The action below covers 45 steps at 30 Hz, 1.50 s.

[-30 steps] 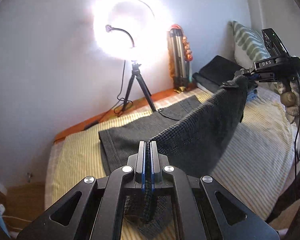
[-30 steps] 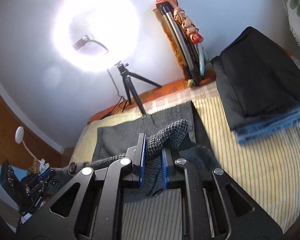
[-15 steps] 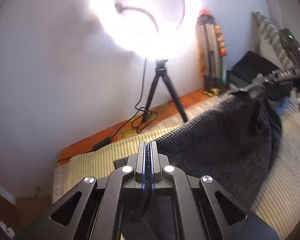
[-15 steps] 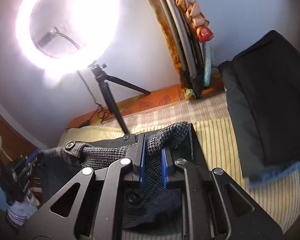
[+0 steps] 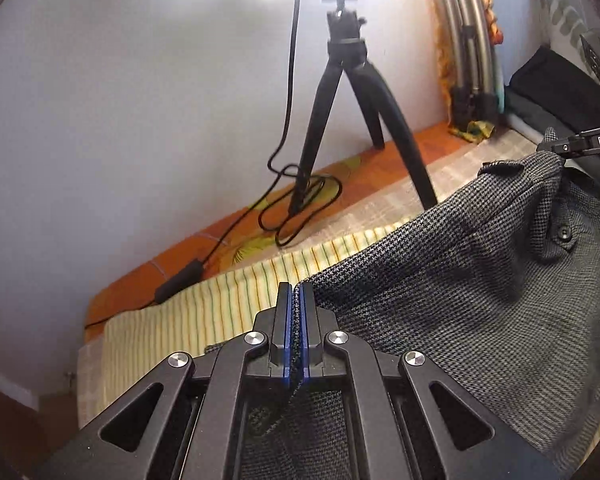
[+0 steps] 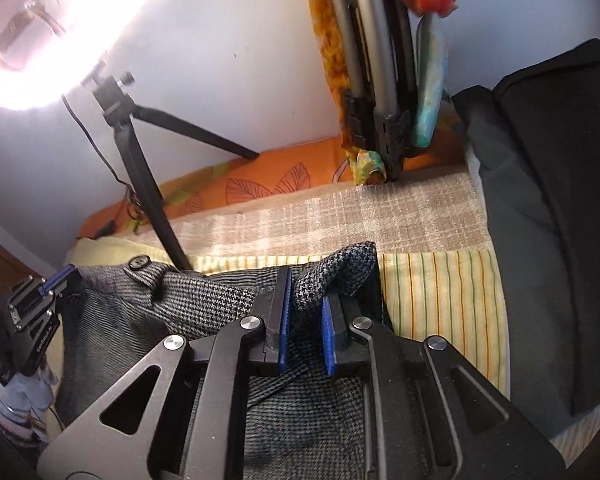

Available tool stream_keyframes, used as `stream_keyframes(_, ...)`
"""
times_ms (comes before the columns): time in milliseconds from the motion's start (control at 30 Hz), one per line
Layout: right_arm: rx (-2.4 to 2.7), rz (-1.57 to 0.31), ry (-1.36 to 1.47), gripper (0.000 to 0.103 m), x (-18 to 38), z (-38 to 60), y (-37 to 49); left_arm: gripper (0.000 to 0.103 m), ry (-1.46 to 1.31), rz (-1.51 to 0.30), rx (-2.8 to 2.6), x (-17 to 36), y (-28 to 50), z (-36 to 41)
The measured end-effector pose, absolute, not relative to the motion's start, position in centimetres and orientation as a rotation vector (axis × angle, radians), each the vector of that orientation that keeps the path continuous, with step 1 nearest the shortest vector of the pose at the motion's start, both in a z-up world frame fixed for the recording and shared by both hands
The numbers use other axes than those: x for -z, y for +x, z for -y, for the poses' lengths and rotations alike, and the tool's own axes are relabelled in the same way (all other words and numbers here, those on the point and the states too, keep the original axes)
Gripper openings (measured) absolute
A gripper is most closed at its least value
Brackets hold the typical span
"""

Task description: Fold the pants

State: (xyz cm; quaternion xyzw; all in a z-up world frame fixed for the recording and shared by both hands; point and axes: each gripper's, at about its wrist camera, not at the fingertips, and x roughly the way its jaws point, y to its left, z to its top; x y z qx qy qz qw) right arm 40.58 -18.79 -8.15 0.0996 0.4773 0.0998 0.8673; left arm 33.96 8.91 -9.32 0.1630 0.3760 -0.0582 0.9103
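Observation:
The grey houndstooth pants [image 5: 460, 288] lie across the striped bed cover, their waistband stretched between both grippers. My left gripper [image 5: 295, 332] is shut on one corner of the waistband, low over the cover. My right gripper [image 6: 303, 320] is shut on the other corner, a bunched fold of the pants [image 6: 204, 304] between its blue pads. In the left wrist view the right gripper's tip [image 5: 572, 146] shows at the far right, pinching the cloth. In the right wrist view the left gripper [image 6: 56, 284] shows at the far left. A waistband button [image 6: 140, 262] faces up.
A black tripod [image 5: 348, 92] with a bright ring light stands at the bed's far edge by the wall, its cable [image 5: 296, 216] coiled on the orange sheet. A folded stand [image 6: 380, 80] leans on the wall. A stack of dark folded clothes [image 6: 548, 200] lies at the right.
Both grippers have carried the waistband forward and down toward the far end of the bed. The tripod and wall are much nearer, and the pants now lie lower on the cover.

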Motion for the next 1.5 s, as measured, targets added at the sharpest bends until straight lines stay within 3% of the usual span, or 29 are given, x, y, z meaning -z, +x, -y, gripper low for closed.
stream_keyframes(200, -0.212, -1.031, 0.209, 0.014, 8.8, 18.8, 41.6, 0.008, 0.327, -0.799, 0.087, 10.2, 34.7, -8.8)
stream_keyframes(233, -0.215, -1.039, 0.215, 0.014, 8.7, 18.9, 41.7, 0.011, 0.323, -0.804, 0.081, 10.2, 34.8, -8.7)
stream_keyframes(300, -0.228, -1.043, 0.217, 0.018, 8.2, 18.9, 41.5, 0.032, 0.332, -0.789, 0.033, 9.7, 34.7, -8.9)
stream_keyframes(333, -0.235, -1.042, 0.214, 0.021, 7.8, 18.9, 41.2, 0.036, 0.331, -0.779, 0.016, 9.4, 34.5, -9.1)
stream_keyframes(500, -0.279, -1.001, 0.182, 0.028, 5.5, 19.1, 39.3, 0.039, 0.289, -0.752, -0.001, 7.4, 33.2, -10.0)
stream_keyframes(533, -0.28, -0.996, 0.188, 0.032, 5.0, 19.3, 39.0, 0.04, 0.284, -0.745, 0.0, 7.0, 32.7, -10.1)
stream_keyframes(600, -0.288, -0.983, 0.249, 0.05, 4.1, 20.2, 38.9, 0.04, 0.258, -0.728, 0.007, 6.1, 31.6, -10.2)
stream_keyframes(633, -0.293, -0.973, 0.31, 0.07, 3.7, 21.1, 38.9, 0.04, 0.252, -0.721, 0.013, 5.7, 31.1, -10.2)
stream_keyframes(667, -0.298, -0.968, 0.372, 0.079, 3.3, 22.0, 39.1, 0.04, 0.255, -0.717, 0.011, 5.5, 30.5, -10.1)
stream_keyframes(767, -0.291, -0.966, 0.47, 0.078, 2.2, 23.7, 39.5, 0.04, 0.244, -0.719, 0.03, 5.0, 28.8, -9.9)
stream_keyframes(1033, -0.273, -0.933, 0.361, 0.078, 0.2, 23.3, 32.8, 0.04, 0.127, -0.746, 0.123, 4.0, 23.6, -9.9)
stream_keyframes(1433, -0.297, -1.139, 0.521, 0.078, 8.8, 21.9, 24.8, 0.04, 0.015, -0.898, 0.275, 6.9, 13.8, -7.0)
stream_keyframes(1500, -0.307, -1.134, 0.5, 0.074, 9.3, 21.1, 24.8, 0.04, 0.03, -0.931, 0.291, 8.0, 12.9, -6.2)
